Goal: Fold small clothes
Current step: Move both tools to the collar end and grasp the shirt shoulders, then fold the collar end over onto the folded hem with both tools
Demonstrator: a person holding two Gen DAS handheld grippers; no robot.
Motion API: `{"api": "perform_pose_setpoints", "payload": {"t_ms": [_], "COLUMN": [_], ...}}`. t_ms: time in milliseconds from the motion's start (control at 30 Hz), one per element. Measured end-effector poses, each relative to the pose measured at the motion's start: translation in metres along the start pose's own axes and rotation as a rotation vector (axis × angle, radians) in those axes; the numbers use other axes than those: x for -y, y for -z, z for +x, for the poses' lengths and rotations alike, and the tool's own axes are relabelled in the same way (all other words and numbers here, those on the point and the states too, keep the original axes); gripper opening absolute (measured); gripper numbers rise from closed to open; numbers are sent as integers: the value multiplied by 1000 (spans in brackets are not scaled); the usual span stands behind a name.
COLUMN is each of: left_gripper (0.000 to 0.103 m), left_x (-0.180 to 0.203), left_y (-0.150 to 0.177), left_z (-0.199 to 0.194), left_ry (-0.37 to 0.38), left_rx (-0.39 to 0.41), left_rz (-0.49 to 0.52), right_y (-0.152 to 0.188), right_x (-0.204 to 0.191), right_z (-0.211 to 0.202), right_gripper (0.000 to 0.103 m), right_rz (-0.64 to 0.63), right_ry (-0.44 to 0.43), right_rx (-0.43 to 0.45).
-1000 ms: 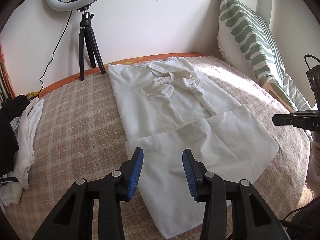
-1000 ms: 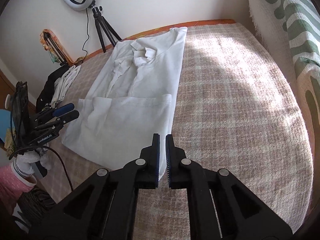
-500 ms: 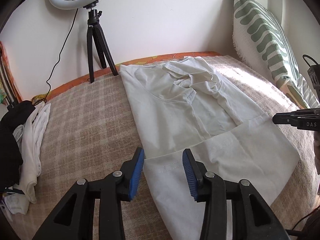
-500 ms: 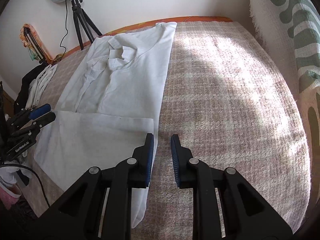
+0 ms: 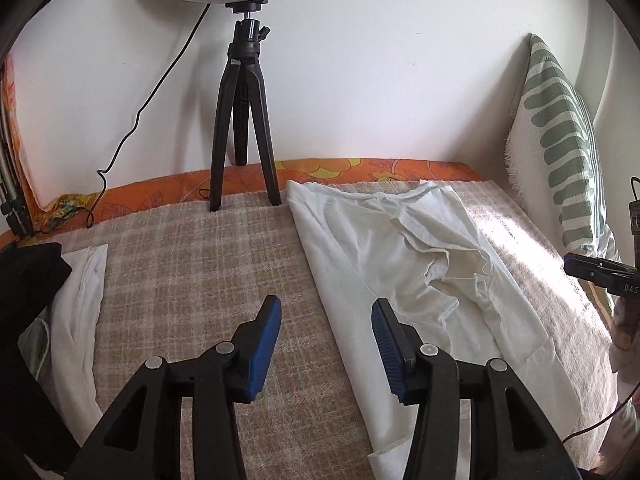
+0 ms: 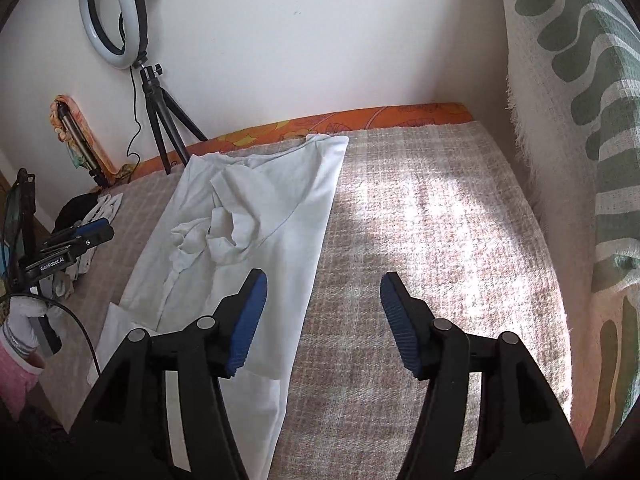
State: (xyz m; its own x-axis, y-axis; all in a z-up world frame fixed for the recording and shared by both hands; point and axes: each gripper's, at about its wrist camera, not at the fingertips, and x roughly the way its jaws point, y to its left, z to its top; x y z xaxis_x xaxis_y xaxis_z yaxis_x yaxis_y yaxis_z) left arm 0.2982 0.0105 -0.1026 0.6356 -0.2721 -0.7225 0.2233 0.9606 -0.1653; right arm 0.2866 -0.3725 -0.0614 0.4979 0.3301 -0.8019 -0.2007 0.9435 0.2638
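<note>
Since both the left gripper (image 5: pixel 325 322) and right gripper (image 6: pixel 323 298) hover wide and empty, the limp, light white shirt (image 5: pixel 404 272), lying ahead on the checked blanket (image 6: pixel 420 240), probably pinches best at its hem corners, neckline farthest.

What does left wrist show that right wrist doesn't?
Left wrist only: the left gripper close up, open over the shirt's edge. Right wrist only: the right gripper close up, open, and the gloved hand. Both: the white T-shirt with sleeves folded in, the plaid blanket, ring light tripod, green-patterned pillow.
</note>
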Motion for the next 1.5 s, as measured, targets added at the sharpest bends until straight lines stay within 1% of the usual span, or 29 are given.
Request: {"api": "perform_pose_setpoints", "payload": {"t_ms": [133, 167, 233, 333, 367, 433, 567, 600, 733, 800, 967, 1000, 1033, 1067, 1100, 1167, 1200, 1233, 1267, 1300, 1400, 1500], "left_gripper": [49, 49, 49, 49, 49, 49, 49, 47, 45, 45, 45, 45, 45, 42, 36, 32, 25, 19, 12, 3, 1, 1], "left_x": [-11, -13, -15, -16, -16, -20, -27, -27, -26, -22, -22, -22, -20, -18, -17, -14, -14, -13, -12, -10, -2, 1], "left_y": [-18, -22, -27, -34, -36, -41, -50, -52, -58, -62, -74, -75, -76, -77, -78, -80, -81, -80, -80, -80, -79, -80], "left_z": [27, 34, 47, 67, 73, 85, 103, 107, 123, 129, 142, 143, 145, 147, 148, 152, 154, 154, 155, 156, 151, 139], "left_ry": [41, 41, 33, 24, 25, 26, 36, 37, 30, 21, 19, 17, 14, 5, -4, -17, -17, -20, -9, 9, -3, 30], "left_rx": [-24, -27, -34, -51, -57, -64, -73, -78, -105, -96, -89, -89, -89, -88, -90, -90, -86, -84, -81, -80, -57, -32], "left_rz": [-65, -72, -70, -52, -50, -60, -89, -86, -65, -58, -85, -85, -80, -72, -65, -60, -60, -65, -69, -63, -25, -37], "right_y": [-28, -34, -46, -62, -66, -75, -85, -88, -96, -101, -112, -113, -115, -116, -117, -118, -119, -120, -121, -121, -122, -123], "right_x": [9, 12, 19, 27, 29, 28, 27, 26, 24, 20, 10, 9, 7, 7, 7, 6, 6, 5, 5, 4, -1, -2], "right_z": [30, 39, 55, 77, 84, 101, 132, 138, 158, 163, 177, 179, 180, 182, 183, 186, 187, 187, 187, 187, 181, 165], "right_gripper": [62, 59, 58, 57, 56, 53, 52, 52, 52, 52, 51, 50, 47, 42, 39, 30, 28, 20, 13, 10, 7, 7], "right_rz": [2, 11, 31, 77, 85, 92, 108, 110, 97, 73, 26, 19, 14, 11, 14, 26, 28, 27, 28, 29, 22, 29], "right_ry": [-3, 9, 16, -9, -15, -24, -41, -44, -34, -17, 11, 15, 15, 10, 5, -1, 4, 7, 2, -6, -7, -34], "right_rx": [-43, -53, -61, -52, -49, -56, -79, -83, -90, -81, -83, -82, -82, -84, -86, -91, -96, -97, -98, -100, -92, -65]}}
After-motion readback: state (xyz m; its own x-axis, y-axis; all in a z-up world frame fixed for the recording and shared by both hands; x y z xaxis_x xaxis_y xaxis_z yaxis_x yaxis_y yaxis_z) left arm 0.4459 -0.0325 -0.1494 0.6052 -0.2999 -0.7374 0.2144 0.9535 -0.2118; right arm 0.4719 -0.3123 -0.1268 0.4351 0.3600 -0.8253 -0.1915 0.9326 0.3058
